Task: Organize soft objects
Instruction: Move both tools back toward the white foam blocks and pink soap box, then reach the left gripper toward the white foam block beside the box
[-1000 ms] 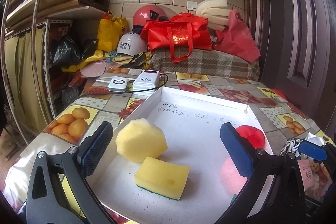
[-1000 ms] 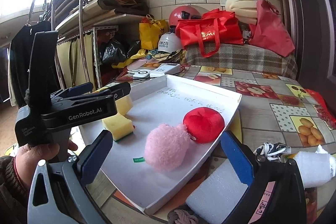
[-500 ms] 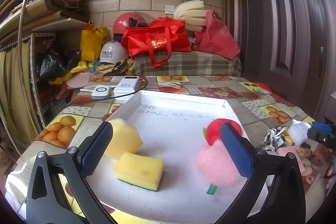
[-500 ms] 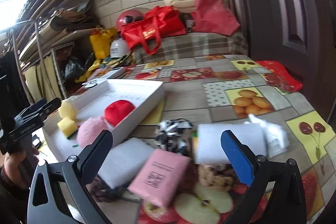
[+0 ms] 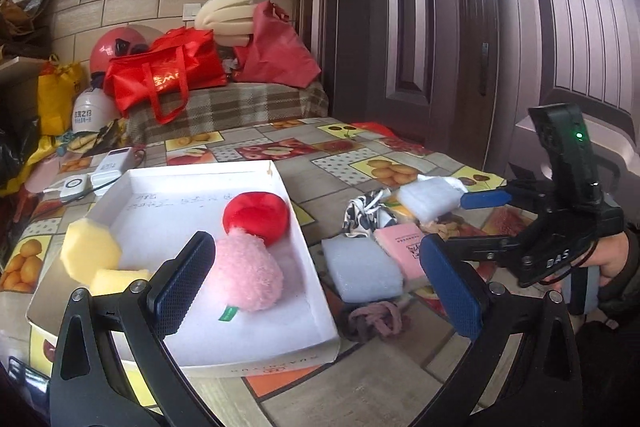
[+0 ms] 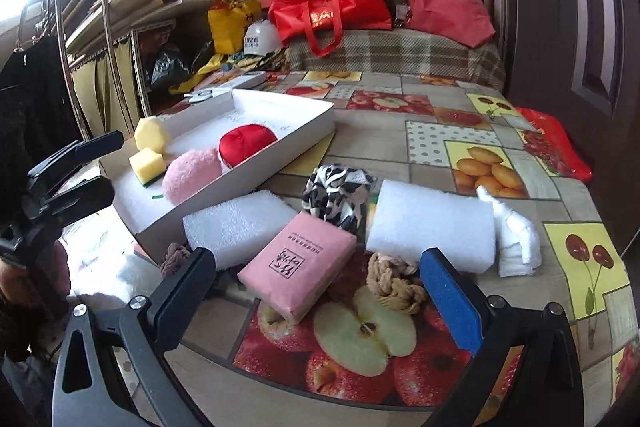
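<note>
A white tray [image 5: 256, 359] holds two yellow sponges [image 5: 90, 251], a pink plush ball [image 5: 248, 273] and a red plush ball [image 5: 256, 213]. My left gripper [image 5: 316, 287] is open and empty above the tray's near right corner. My right gripper [image 6: 316, 295] is open and empty, hovering over a pink tissue pack [image 6: 298, 263]. Beside the pack lie two white foam blocks [image 6: 430, 227], a black-and-white scrunchie [image 6: 336, 193], a beige knotted rope [image 6: 394, 283] and a mauve scrunchie [image 5: 374, 317]. The tray also shows in the right wrist view [image 6: 256, 171].
The table has a fruit-print cloth [image 6: 480, 163]. A folded white cloth [image 6: 512, 231] lies right of the foam. A power bank [image 5: 114, 167] sits behind the tray. Red bags [image 6: 332, 7] and helmets are piled at the back. A dark door [image 5: 420, 27] stands right.
Both grippers swung to the right. The left now looks over the tray's right side and the loose pile. The right left the tray and came low over the pink tissue pack.
</note>
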The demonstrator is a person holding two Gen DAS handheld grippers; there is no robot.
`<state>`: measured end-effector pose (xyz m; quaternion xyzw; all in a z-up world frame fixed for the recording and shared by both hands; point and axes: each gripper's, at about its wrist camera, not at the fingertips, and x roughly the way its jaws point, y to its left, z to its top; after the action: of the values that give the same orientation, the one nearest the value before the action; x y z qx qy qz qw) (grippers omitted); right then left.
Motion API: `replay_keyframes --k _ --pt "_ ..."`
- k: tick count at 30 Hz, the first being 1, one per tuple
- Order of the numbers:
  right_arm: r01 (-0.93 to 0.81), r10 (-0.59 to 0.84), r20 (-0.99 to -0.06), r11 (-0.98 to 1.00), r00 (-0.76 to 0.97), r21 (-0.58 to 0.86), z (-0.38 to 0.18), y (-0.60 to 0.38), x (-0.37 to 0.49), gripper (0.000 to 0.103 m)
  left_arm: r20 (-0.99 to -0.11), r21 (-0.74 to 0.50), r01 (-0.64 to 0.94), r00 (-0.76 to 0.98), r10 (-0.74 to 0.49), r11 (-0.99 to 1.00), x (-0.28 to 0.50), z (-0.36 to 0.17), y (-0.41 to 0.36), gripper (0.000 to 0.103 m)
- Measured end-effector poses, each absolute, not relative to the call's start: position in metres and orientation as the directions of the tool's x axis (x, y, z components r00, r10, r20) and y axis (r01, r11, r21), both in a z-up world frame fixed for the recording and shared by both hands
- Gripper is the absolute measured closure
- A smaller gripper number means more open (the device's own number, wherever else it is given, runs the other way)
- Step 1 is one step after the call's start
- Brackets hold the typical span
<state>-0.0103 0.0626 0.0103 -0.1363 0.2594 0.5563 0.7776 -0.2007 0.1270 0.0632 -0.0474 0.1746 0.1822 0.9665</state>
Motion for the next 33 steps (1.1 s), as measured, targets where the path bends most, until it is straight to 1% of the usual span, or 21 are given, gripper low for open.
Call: replay_keyframes --k 2,5,6,7,8,9,11,13,15,17,19,22,24,26,29,33 --pt "-0.932 0.764 -0.604 0.351 0.227 0.093 0.003 0.075 -0.007 0.006 -0.363 -0.015 -0.368 0.868 0.338 0.93 -0.198 0.064 0.124 0.0" --pt "-0.93 0.709 -0.676 0.354 0.199 0.098 -0.008 0.099 -0.005 0.01 -0.364 -0.043 -0.377 0.868 0.337 0.925 -0.201 0.064 0.128 0.0" --pt "-0.932 0.702 -0.682 0.353 0.204 0.084 -0.01 0.104 -0.006 0.011 -0.363 -0.051 -0.378 0.869 0.335 0.924 -0.202 0.063 0.129 0.0" --pt "-0.932 0.694 -0.687 0.355 0.213 0.069 -0.012 0.106 -0.006 0.014 -0.364 -0.053 -0.379 0.869 0.335 0.924 -0.202 0.063 0.13 0.0" --pt "-0.933 0.686 -0.693 0.356 0.22 0.056 -0.013 0.109 -0.007 0.03 -0.365 -0.05 -0.379 0.868 0.336 0.924 -0.201 0.063 0.131 0.0" --pt "-0.937 0.683 -0.7 0.346 0.21 0.057 -0.014 0.111 -0.007 0.035 -0.366 -0.043 -0.378 0.867 0.337 0.925 -0.201 0.063 0.13 0.0" --pt "-0.941 0.695 -0.694 0.331 0.189 0.075 -0.013 0.105 -0.006 0.04 -0.37 -0.025 -0.376 0.864 0.341 0.926 -0.2 0.063 0.127 0.0" --pt "-0.94 0.717 -0.672 0.328 0.186 0.089 -0.008 0.092 -0.003 0.042 -0.38 -0.008 -0.372 0.86 0.342 0.928 -0.197 0.062 0.124 0.0" --pt "-0.932 0.748 -0.626 0.351 0.221 0.091 0.0 0.068 0.001 0.043 -0.389 0.009 -0.369 0.855 0.343 0.93 -0.194 0.061 0.121 0.0" --pt "-0.916 0.766 -0.587 0.388 0.261 0.099 0.006 0.046 0.009 0.043 -0.398 0.002 -0.345 0.861 0.317 0.939 -0.188 0.061 0.116 0.0" --pt "-0.891 0.764 -0.569 0.44 0.306 0.112 0.006 0.026 0.022 0.043 -0.413 0.01 -0.321 0.861 0.297 0.947 -0.177 0.06 0.11 0.0" --pt "-0.838 0.752 -0.564 0.514 0.34 0.181 0.003 0.004 0.048 0.043 -0.438 0.071 -0.288 0.851 0.289 0.955 -0.154 0.059 0.095 0.0" --pt "-0.81 0.766 -0.551 0.529 0.329 0.251 0.002 -0.006 0.061 0.043 -0.464 0.106 -0.259 0.841 0.278 0.96 -0.139 0.057 0.084 0.0" --pt "-0.796 0.78 -0.532 0.533 0.331 0.286 0.002 -0.013 0.064 0.043 -0.495 0.132 -0.24 0.825 0.274 0.962 -0.125 0.053 0.078 0.0" --pt "-0.786 0.795 -0.496 0.537 0.35 0.306 0.005 -0.021 0.062 0.043 -0.523 0.14 -0.271 0.796 0.304 0.952 -0.109 0.049 0.08 0.0" --pt "-0.776 0.8 -0.493 0.536 0.342 0.331 0.004 -0.022 0.066 0.042 -0.572 0.109 -0.352 0.742 0.348 0.93 -0.092 0.043 0.096 0.0"
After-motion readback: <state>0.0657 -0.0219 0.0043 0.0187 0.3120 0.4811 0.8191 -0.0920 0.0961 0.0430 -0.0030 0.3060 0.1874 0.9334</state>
